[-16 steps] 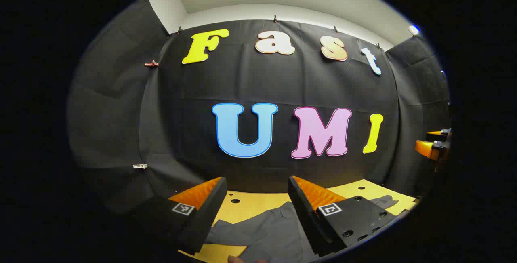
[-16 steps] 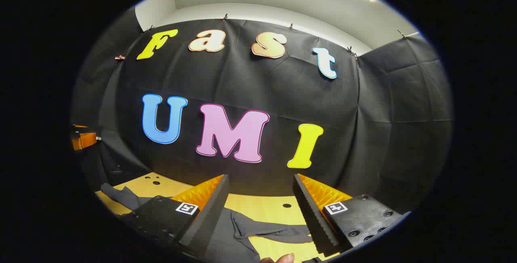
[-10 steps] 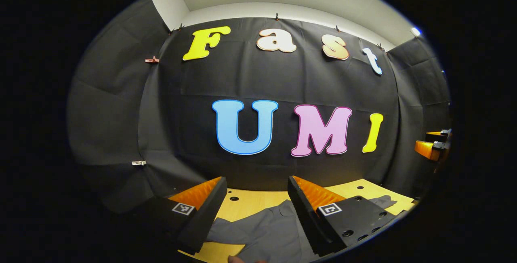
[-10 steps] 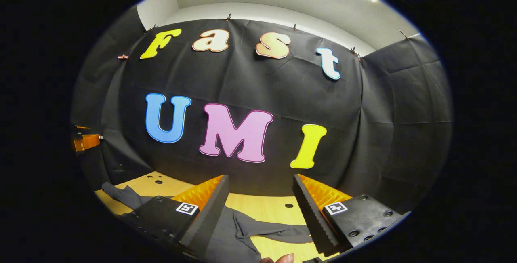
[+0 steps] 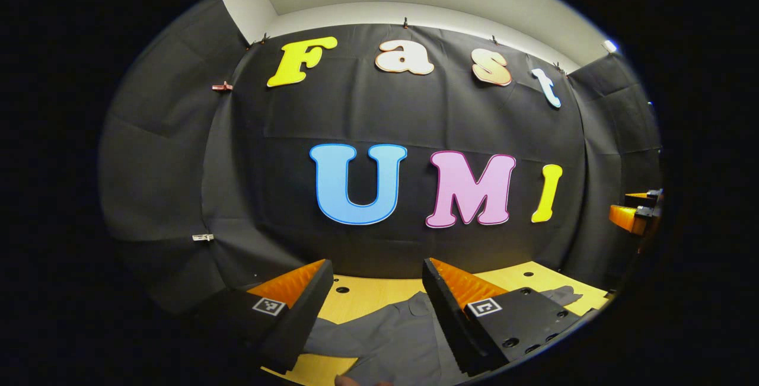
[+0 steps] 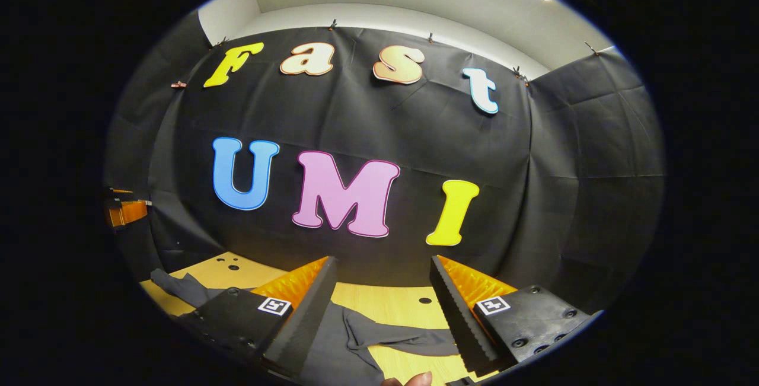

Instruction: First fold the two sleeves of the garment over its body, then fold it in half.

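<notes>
Both my grippers, left gripper [image 5: 375,309] and right gripper [image 6: 382,309], hang with fingers apart above the grey shirt [image 5: 391,338], its right sleeve [image 6: 409,340] stretching sideways below the right gripper.

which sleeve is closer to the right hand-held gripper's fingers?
The sleeve stretched across the table just ahead of the open right hand-held gripper, between its fingers. The other sleeve lies far off to that view's left edge.

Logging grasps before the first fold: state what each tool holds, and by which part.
Nothing is held. The left tool and right tool are both open above the grey garment, which lies on the table.
</notes>
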`<state>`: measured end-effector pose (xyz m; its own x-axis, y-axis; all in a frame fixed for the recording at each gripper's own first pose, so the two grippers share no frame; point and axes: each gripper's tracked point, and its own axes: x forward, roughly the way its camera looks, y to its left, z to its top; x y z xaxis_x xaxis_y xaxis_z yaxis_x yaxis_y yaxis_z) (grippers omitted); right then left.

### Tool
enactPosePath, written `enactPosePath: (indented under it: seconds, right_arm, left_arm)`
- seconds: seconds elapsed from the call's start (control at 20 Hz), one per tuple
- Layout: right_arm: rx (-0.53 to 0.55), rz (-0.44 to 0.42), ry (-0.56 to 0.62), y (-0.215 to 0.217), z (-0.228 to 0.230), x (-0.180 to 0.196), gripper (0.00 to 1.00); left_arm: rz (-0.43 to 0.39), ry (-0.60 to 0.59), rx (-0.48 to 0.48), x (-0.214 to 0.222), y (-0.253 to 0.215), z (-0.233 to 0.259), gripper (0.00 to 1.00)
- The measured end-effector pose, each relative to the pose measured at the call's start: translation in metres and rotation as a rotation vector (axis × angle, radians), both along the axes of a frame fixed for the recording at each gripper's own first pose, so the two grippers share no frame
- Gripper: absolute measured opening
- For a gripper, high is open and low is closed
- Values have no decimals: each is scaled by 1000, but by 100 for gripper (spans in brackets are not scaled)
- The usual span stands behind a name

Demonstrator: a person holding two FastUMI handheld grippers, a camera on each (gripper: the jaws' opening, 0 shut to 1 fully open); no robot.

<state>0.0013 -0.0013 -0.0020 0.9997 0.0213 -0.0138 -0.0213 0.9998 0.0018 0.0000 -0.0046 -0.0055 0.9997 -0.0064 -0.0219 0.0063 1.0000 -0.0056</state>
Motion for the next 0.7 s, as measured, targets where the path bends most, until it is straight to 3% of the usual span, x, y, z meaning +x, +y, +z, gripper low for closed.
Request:
enactPosePath:
  seconds: [0.35,0.7]
  right_arm:
    - [-13,-30,43,-34,-18,30,97]
    - [-31,-29,197,-88,-101,89,97]
  left_arm:
    - [-44,13,1,9,-34,-5,95]
    - [-36,23,0,35,-81,-8,95]
